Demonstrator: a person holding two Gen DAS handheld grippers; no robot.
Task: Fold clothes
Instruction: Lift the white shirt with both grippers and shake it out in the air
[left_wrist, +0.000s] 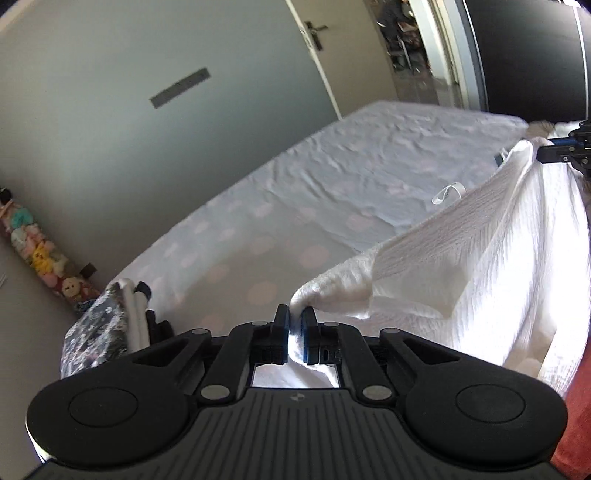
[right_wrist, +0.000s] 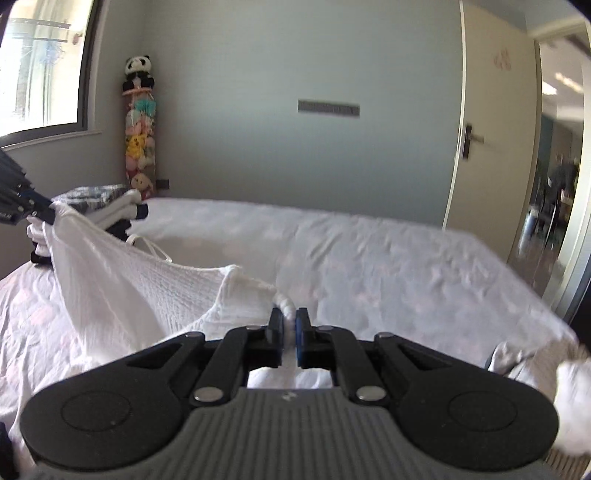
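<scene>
A white ribbed garment (left_wrist: 480, 258) hangs stretched above the bed between both grippers. My left gripper (left_wrist: 294, 315) is shut on one bunched corner of it. My right gripper (right_wrist: 290, 317) is shut on the other corner; the cloth (right_wrist: 122, 288) sags away to the left. In the left wrist view the right gripper (left_wrist: 554, 149) shows at the far right edge, pinching the cloth. In the right wrist view the left gripper (right_wrist: 35, 212) shows at the left edge, also holding cloth. A small white loop (left_wrist: 448, 194) pokes up from the garment's top edge.
The bed (left_wrist: 351, 177) has a pale sheet with faint pink dots. A stack of folded clothes (right_wrist: 110, 206) sits at its far left corner. Plush toys (right_wrist: 140, 122) hang in the wall corner. A door (right_wrist: 491, 122) stands on the right; another loose garment (right_wrist: 546, 362) lies at the bed's right edge.
</scene>
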